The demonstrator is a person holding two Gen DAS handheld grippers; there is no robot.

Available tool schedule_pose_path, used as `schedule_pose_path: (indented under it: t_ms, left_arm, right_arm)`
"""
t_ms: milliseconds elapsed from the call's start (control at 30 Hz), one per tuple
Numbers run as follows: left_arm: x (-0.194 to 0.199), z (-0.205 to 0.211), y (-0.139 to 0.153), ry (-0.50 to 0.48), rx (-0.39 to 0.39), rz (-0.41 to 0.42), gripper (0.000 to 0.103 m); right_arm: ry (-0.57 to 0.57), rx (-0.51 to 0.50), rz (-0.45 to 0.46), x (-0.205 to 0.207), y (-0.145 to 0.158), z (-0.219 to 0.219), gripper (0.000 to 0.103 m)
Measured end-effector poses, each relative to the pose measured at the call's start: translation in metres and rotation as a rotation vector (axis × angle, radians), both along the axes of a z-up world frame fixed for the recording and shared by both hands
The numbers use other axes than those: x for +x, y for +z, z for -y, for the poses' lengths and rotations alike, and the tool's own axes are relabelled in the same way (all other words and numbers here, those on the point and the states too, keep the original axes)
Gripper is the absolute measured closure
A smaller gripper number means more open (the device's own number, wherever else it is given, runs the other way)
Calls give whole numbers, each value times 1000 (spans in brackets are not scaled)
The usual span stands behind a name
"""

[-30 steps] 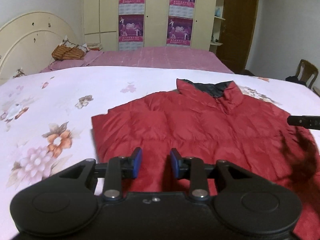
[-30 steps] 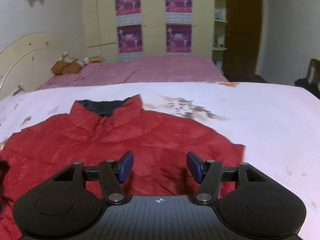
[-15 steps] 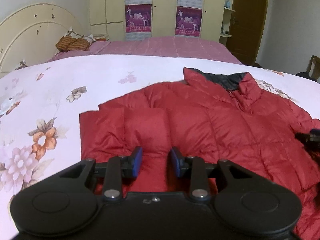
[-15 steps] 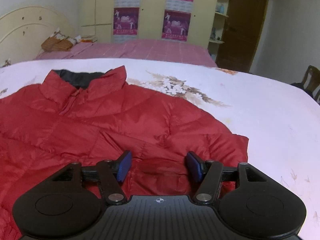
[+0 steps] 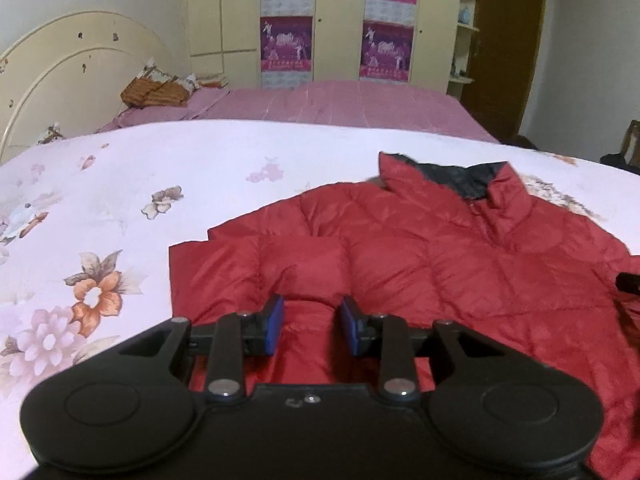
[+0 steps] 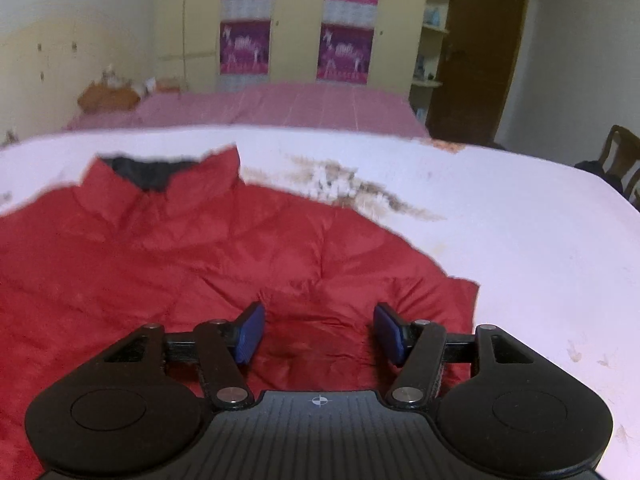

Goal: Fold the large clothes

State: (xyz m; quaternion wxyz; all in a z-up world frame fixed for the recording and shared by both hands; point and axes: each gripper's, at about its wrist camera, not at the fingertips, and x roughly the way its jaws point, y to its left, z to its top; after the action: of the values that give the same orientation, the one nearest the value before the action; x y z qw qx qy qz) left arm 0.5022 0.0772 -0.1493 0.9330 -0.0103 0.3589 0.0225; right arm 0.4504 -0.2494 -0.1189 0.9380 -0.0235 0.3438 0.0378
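A red quilted jacket (image 5: 440,264) with a black-lined collar (image 5: 456,178) lies flat, front up, on a floral white bedsheet (image 5: 160,184). Its left sleeve is folded in over the body. My left gripper (image 5: 312,324) hovers low over that folded part, its blue pads (image 5: 274,324) a narrow gap apart with only fabric seen beyond them. In the right wrist view the jacket (image 6: 180,264) fills the lower left, slightly blurred. My right gripper (image 6: 318,332) stands wide open just above the jacket's right side near its edge. One of its tips (image 5: 628,282) shows at the left wrist view's right border.
Behind the sheet lies a pink bed (image 5: 340,104) with a cream headboard (image 5: 72,76) and a brown basket (image 5: 154,94). A wardrobe with posters (image 5: 340,20) and a brown door (image 5: 504,40) line the far wall. A wooden chair (image 6: 620,156) stands at the right.
Both grippers have sunk closer to the jacket, which now looms larger in each view. The left one moved over the folded left sleeve. Neither pair of jaws changed its gap.
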Motion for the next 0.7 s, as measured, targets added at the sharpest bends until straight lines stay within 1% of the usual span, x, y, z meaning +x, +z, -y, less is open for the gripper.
schedule_pose_path:
  t_ms: [67, 167, 233, 267, 333, 400, 467, 533, 633, 700]
  left_arm:
    - [-12, 3, 5, -23, 15, 16, 72]
    - [-32, 6, 11, -49, 19, 31, 71]
    - [-44, 8, 11, -58, 13, 23, 70]
    - [-49, 9, 9, -63, 10, 15, 68]
    - [-53, 9, 1, -63, 7, -10, 66]
    - [-50, 8, -9, -61, 7, -35, 64]
    - [-47, 11, -14, -67, 24, -35, 64]
    - [-43, 14, -14, -67, 41, -45, 64]
    - [-41, 13, -14, -57, 29, -58, 64]
    - [-41, 14, -15, -59, 39, -59, 64]
  right_arm:
    - [23, 0, 17, -12, 7, -4, 43]
    - [58, 5, 18, -31, 10, -10, 43]
    - [75, -3, 8, -42, 7, -14, 43]
    - [80, -13, 4, -46, 5, -15, 43]
    - [74, -46, -9, -53, -4, -15, 43]
    - [65, -71, -41, -53, -17, -12, 43]
    - [70, -99, -52, -49, -27, -12, 43]
    - [62, -92, -69, -42, -29, -12, 41]
    - [62, -67, -101, -34, -30, -8, 40]
    - [70, -59, -101, -34, -32, -5, 40]
